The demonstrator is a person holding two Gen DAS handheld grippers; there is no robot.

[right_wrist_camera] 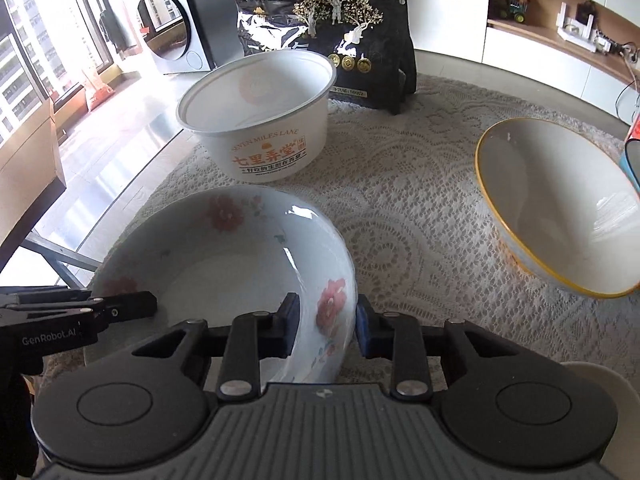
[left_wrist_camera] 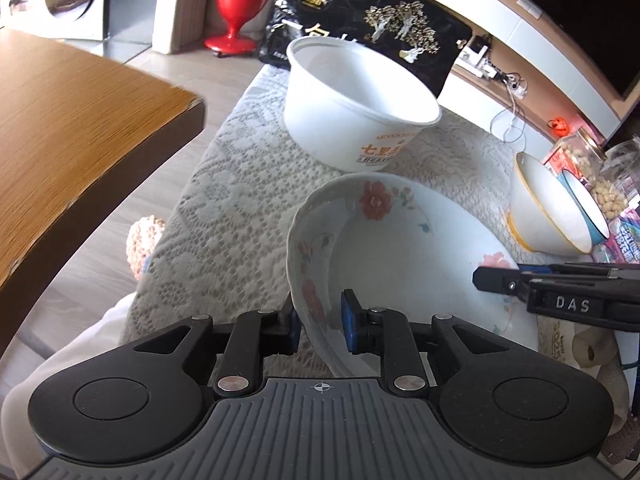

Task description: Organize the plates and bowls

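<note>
A white floral dish [left_wrist_camera: 400,248] is held over the lace cloth by both grippers. My left gripper [left_wrist_camera: 320,320] is shut on its left rim; my right gripper [right_wrist_camera: 326,326] is shut on its right rim [right_wrist_camera: 332,304]. Each gripper shows in the other's view, the right one [left_wrist_camera: 496,280] and the left one [right_wrist_camera: 132,304]. A white paper bowl with orange print [left_wrist_camera: 352,108] [right_wrist_camera: 260,116] stands beyond the dish. A white bowl with a yellow rim [left_wrist_camera: 548,208] [right_wrist_camera: 560,204] sits to the right, with a blue-rimmed bowl [left_wrist_camera: 588,208] behind it.
A black printed bag [right_wrist_camera: 332,32] stands behind the paper bowl. A wooden table [left_wrist_camera: 80,140] lies to the left. A jar of nuts [left_wrist_camera: 588,160] and packets sit at far right. A lace cloth [right_wrist_camera: 420,220] covers the tabletop.
</note>
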